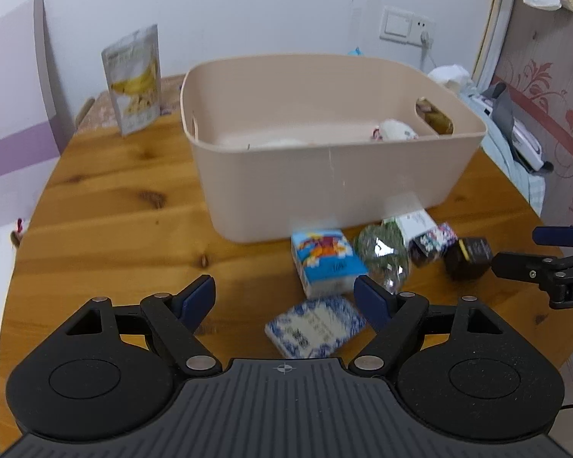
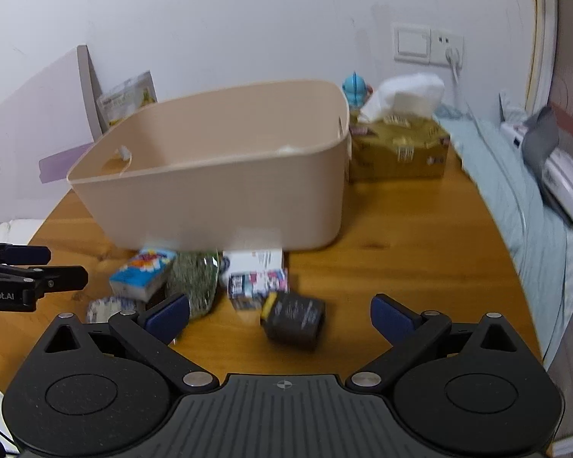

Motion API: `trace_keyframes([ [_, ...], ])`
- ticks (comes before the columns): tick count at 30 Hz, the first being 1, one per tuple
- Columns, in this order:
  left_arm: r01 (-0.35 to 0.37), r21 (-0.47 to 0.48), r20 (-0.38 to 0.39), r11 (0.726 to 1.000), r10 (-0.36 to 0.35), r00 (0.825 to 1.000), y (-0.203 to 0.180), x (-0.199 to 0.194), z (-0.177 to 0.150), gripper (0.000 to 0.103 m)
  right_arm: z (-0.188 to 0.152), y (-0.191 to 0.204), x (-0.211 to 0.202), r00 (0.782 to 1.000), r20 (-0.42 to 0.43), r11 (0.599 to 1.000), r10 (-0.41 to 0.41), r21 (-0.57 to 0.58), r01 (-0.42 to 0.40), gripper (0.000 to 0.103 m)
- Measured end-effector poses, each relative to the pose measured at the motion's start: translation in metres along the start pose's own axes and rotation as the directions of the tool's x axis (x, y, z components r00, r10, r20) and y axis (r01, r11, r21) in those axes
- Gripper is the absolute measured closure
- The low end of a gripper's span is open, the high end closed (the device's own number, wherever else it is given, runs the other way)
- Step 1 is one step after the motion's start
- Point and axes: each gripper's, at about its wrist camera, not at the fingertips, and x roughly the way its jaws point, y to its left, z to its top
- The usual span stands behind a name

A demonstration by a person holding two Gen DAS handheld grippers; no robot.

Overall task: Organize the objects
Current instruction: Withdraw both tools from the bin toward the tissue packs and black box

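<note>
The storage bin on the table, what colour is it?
Plain pale beige bin; the left wrist view shows it best.

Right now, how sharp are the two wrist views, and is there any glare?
Left wrist: left gripper is sharp, but the small items are motion-smeared and the clear packet shows a glint. Right wrist: bin and black box are soft; fisheye bends the table edge.

- A round wooden table with knots in its grain fills the foreground.
- Behind it stands a plain white wall.
- A white light switch with a socket beside it sits on that wall, a plug and cable in the socket.
- A lilac and white panel leans at the table's left edge.
- At the right edge lies a bed with pale blue bedding, under wallpaper with red swirls.
</note>
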Motion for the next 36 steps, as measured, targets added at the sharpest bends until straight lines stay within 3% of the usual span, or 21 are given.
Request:
trace_keyframes([
  [17,0.034,0.006,-0.104,0.999,-0.033,0.994,-0.032,0.03,-0.032,0.022,-0.033,-0.011,0.023,0.996,-0.084,0.999,-0.04,0.031,0.043,0.0],
  [22,-0.008,0.048,-0.102,0.999,0.013,0.995,-0.042,0.038,-0.034,0.022,-0.036,-0.013,0.03,0.994,-0.097,0.998,-0.051,0.021,0.053,0.0],
  [28,-0.019,-0.041,-0.147,0.999,0.013,0.989,-0.037,0.047,-0.034,0.022,-0.036,-0.011,0.038,0.993,-0.108,0.999,-0.045,0.014,0.047,0.0],
  [36,-0.046,-0.127,-0.121,0.991,0.03,0.992,-0.032,0.048,-0.032,0.02,-0.035,-0.002,0.047,0.993,-0.105,0.998,-0.051,-0.029,0.048,0.0],
])
